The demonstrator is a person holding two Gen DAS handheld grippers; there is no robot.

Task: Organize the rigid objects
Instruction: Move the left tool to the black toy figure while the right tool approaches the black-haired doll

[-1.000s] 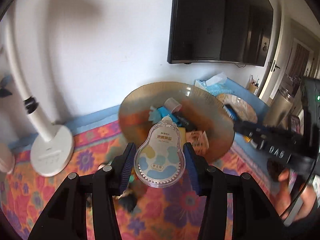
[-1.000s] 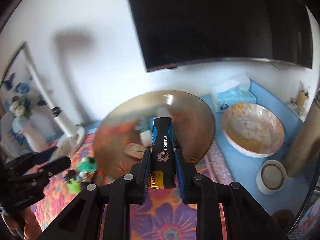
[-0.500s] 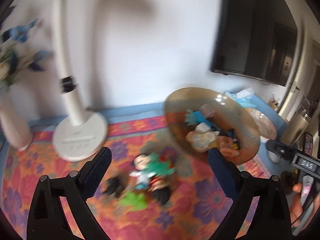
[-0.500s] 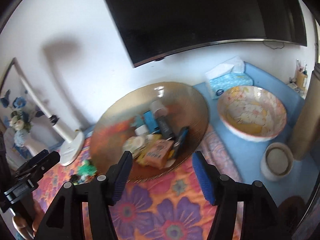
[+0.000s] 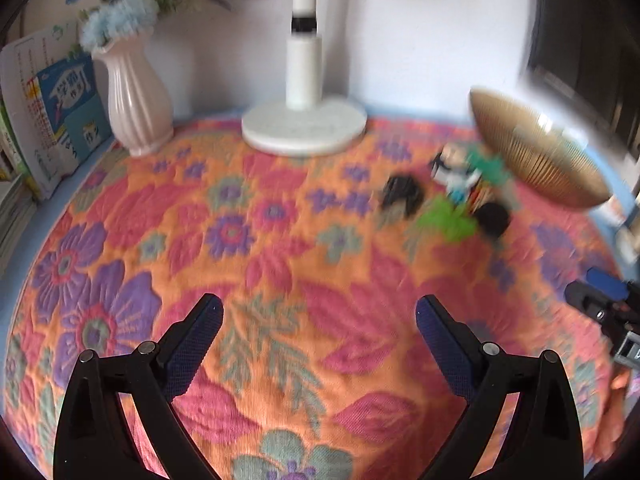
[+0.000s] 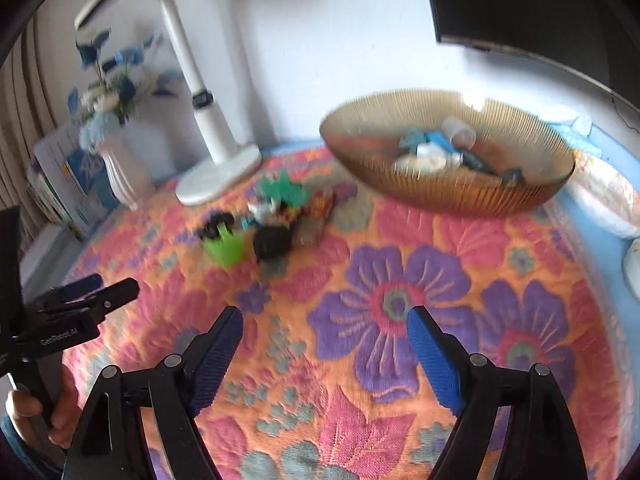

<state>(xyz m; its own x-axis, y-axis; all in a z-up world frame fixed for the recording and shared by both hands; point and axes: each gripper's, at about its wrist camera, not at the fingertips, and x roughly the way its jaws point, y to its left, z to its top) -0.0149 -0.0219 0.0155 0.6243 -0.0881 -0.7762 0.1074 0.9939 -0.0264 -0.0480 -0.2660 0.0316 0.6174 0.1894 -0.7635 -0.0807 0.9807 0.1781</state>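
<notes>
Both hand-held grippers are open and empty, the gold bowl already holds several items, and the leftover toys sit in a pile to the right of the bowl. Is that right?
Not quite: the toy pile lies to the left of the bowl, between it and the lamp base, as the right wrist view shows. The rest holds: the left hand-held gripper and right hand-held gripper are open and empty, and the bowl holds several items.

A home room: flowered cloth (image 5: pixel 280 240), vase (image 5: pixel 136 100) of flowers, wall television (image 6: pixel 540 8).
</notes>
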